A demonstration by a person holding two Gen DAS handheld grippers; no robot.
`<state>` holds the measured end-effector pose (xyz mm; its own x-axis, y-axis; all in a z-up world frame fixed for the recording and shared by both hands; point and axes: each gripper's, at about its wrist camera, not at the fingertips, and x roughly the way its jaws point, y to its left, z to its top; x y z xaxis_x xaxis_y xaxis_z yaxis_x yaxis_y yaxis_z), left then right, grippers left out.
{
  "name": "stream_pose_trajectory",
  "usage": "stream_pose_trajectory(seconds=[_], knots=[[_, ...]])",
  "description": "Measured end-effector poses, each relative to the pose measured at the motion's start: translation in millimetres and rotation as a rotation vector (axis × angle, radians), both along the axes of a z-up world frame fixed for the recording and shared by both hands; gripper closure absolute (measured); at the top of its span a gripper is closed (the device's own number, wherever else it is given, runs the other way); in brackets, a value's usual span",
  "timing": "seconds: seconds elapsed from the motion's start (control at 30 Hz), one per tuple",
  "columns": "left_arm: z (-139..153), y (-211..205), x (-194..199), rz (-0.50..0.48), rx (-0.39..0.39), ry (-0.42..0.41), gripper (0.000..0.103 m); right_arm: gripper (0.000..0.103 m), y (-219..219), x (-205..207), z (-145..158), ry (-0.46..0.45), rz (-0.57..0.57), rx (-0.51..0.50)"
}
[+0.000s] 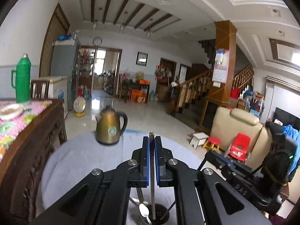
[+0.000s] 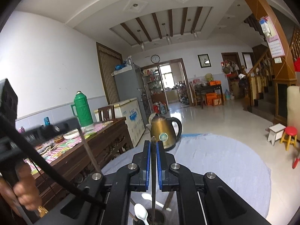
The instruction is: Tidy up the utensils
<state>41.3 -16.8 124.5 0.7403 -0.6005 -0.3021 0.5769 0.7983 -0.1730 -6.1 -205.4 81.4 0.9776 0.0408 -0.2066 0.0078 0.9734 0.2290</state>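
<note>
- Nearest the lens in both wrist views sits a dark utensil holder (image 1: 155,214), low between the gripper arms, with a white plastic spoon (image 1: 144,211) leaning in it.
- Left gripper (image 1: 151,140) is clamped on a slim metal utensil (image 1: 152,168) that runs upright between its blue pads, lower end down in the holder.
- Right gripper (image 2: 153,144) is likewise closed on a dark thin utensil (image 2: 153,178) reaching down to the holder; a second white spoon (image 2: 155,200) lies on the cloth just beyond.
- Round table (image 2: 225,161) wears a pale blue-grey cloth — a brass-coloured kettle (image 1: 110,127) stands at its far edge.
- To the left, a carved wooden table (image 1: 22,150) with a patterned cover carries a green thermos (image 1: 22,78) and a bowl (image 1: 11,110).
- Beyond lies a glossy tiled floor (image 1: 153,116), a grey fridge (image 2: 129,86) — a wooden staircase (image 1: 198,84) rises at far right, red stools (image 1: 213,143) near a beige chair (image 1: 240,131).
</note>
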Motion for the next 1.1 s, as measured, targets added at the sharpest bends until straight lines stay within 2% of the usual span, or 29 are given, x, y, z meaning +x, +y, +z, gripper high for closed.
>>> stream_pose_trajectory(seconds=[0.17,0.23,0.37,0.43,0.5,0.57,0.63,0.73,0.83,0.97,1.1], knots=[[-44.0,-16.8,19.1,0.011,0.033,0.128,0.098,0.096,-6.7,5.3,-15.4,0.057,-0.002,0.007],[-55.7,-21.9,23.0,0.014,0.049,0.162,0.098,0.096,-10.8,8.6,-21.5,0.081,-0.004,0.008],[-74.4,-33.6,27.0,0.037,0.130,0.203,0.098,0.095,-19.8,21.2,-35.2,0.156,0.015,0.051],[-75.5,-35.8,22.8,0.035,0.161,0.193,0.096,0.088,-26.2,22.7,-40.2,0.180,0.028,0.093],[-73.8,-34.6,14.6,0.048,0.194,0.164,0.085,0.070,-33.3,21.2,-41.3,0.172,0.024,0.122],[-71.0,-34.6,5.4,0.093,0.244,0.113,0.056,0.057,-43.0,15.1,-42.2,0.147,0.011,0.154],[-67.3,-33.4,-2.5,0.138,0.290,0.061,0.050,0.056,-51.7,7.7,-42.3,0.118,-0.011,0.169],[-67.7,-32.8,-13.4,0.191,0.368,0.018,0.045,0.056,-59.4,5.2,-43.9,0.120,-0.039,0.171],[-70.3,-28.9,-13.0,0.239,0.416,0.030,0.044,0.056,-70.0,3.5,-50.9,0.138,-0.058,0.202],[-74.7,-16.6,-9.0,0.279,0.434,0.063,0.044,0.056,-75.8,-0.6,-55.3,0.151,-0.072,0.221],[-77.3,-7.9,-9.9,0.320,0.449,0.063,0.044,0.056,-73.8,-4.2,-55.0,0.156,-0.081,0.215]])
